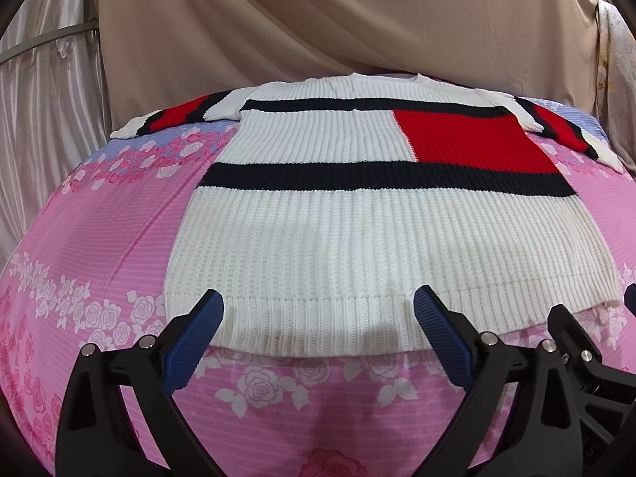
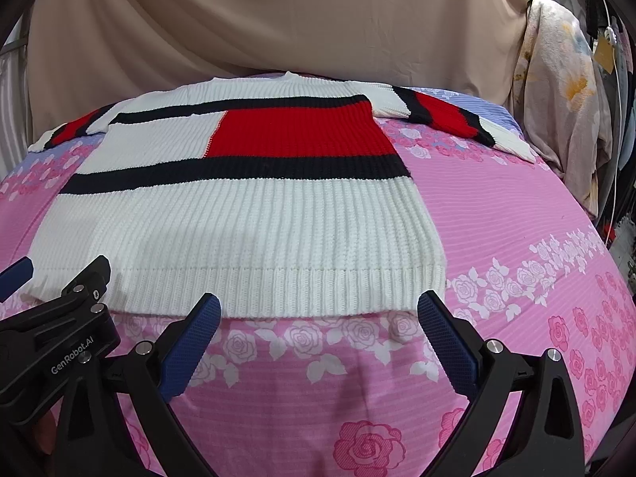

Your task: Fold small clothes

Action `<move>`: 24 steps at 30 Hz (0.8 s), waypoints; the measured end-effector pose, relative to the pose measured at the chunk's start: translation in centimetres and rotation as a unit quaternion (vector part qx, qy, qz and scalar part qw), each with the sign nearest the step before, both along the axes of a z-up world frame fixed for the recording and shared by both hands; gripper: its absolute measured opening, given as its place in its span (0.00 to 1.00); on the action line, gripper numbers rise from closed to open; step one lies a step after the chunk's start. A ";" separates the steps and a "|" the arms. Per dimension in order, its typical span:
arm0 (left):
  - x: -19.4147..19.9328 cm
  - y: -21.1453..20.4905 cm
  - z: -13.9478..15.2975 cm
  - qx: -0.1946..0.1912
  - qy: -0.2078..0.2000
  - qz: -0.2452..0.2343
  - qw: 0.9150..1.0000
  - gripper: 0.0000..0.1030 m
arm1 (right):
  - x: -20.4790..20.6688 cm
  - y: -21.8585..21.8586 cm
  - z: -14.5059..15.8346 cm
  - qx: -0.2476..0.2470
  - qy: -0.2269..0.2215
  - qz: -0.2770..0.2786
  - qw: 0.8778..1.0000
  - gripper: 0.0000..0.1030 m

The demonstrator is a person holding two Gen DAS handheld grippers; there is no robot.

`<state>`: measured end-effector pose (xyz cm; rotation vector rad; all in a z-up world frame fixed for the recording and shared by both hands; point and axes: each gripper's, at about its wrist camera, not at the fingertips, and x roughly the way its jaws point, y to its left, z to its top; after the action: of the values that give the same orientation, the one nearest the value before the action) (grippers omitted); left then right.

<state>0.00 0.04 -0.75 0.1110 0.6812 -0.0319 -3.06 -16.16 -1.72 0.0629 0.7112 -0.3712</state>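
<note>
Left gripper [image 1: 318, 310], blue pads: jaws spread wide, grasping nothing, tips over sweater hem at 6 o'clock. Right gripper [image 2: 319, 312], same make: likewise spread and unladen, tips at hem edge. Sweater [image 1: 338, 238], white rib knit with navy bands and red block: lay flat, sleeves out toward 10 and 2 o'clock, on pink rose-print sheet [image 2: 516, 206]. Beige drape [image 1: 318, 16] hung at 12 o'clock.

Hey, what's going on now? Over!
Left gripper and right gripper open at the hem. Sweater flat on bedsheet, unfolded. Nothing in the way.
</note>
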 end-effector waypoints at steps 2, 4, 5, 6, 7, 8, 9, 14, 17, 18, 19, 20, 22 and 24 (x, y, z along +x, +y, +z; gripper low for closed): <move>0.0 0.1 0.0 0.000 0.000 0.000 1.000 0.91 | 0.0 0.0 0.0 -0.001 -0.001 0.000 1.000 0.95; 0.1 0.1 0.0 0.000 0.000 0.000 1.000 0.91 | 0.0 0.0 0.0 -0.001 0.000 0.000 1.000 0.95; 0.1 0.1 0.1 -0.001 0.001 0.000 1.000 0.91 | 0.0 0.1 0.1 -0.001 0.000 0.000 1.000 0.95; 0.1 0.1 0.0 0.000 0.001 0.000 1.000 0.91 | 0.0 0.1 0.1 -0.001 0.000 0.001 1.000 0.95; 0.1 0.1 0.0 -0.001 0.001 0.000 1.000 0.91 | 0.0 0.1 0.0 -0.001 0.000 0.000 1.000 0.95; 0.1 0.1 0.1 0.000 0.001 0.000 1.000 0.91 | 0.0 0.1 0.1 -0.001 0.000 0.000 1.000 0.95; 0.1 0.1 0.1 0.000 0.000 0.001 1.000 0.91 | 0.0 0.1 0.0 -0.001 0.001 0.000 1.000 0.95; 0.1 0.1 0.1 0.000 0.002 0.000 1.000 0.91 | 0.0 0.0 -0.2 0.000 0.001 -0.001 1.000 0.95; 0.1 0.1 0.2 0.000 0.002 0.000 1.000 0.91 | 0.0 0.0 -0.2 0.000 0.002 0.000 1.000 0.95; 0.1 0.1 0.2 0.000 0.002 0.000 1.000 0.91 | 0.0 0.0 -0.2 0.000 0.002 0.000 1.000 0.95; 0.1 0.1 0.2 0.000 0.002 0.000 1.000 0.91 | 0.0 0.0 -0.2 0.000 0.002 0.000 1.000 0.95; 0.1 0.1 0.2 0.000 0.002 0.000 1.000 0.91 | 0.0 0.0 -0.2 -0.001 0.002 0.000 1.000 0.95; 0.2 0.1 0.2 0.000 0.002 0.000 1.000 0.91 | 0.0 0.0 -0.2 -0.001 0.002 0.000 1.000 0.95; 0.1 0.1 0.2 0.000 0.002 0.000 1.000 0.91 | 0.0 -0.1 -0.2 -0.001 0.003 0.000 1.000 0.95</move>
<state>0.13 0.19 -0.57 0.1108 0.6860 -0.0323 -3.03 -16.21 -1.93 0.0607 0.7160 -0.3726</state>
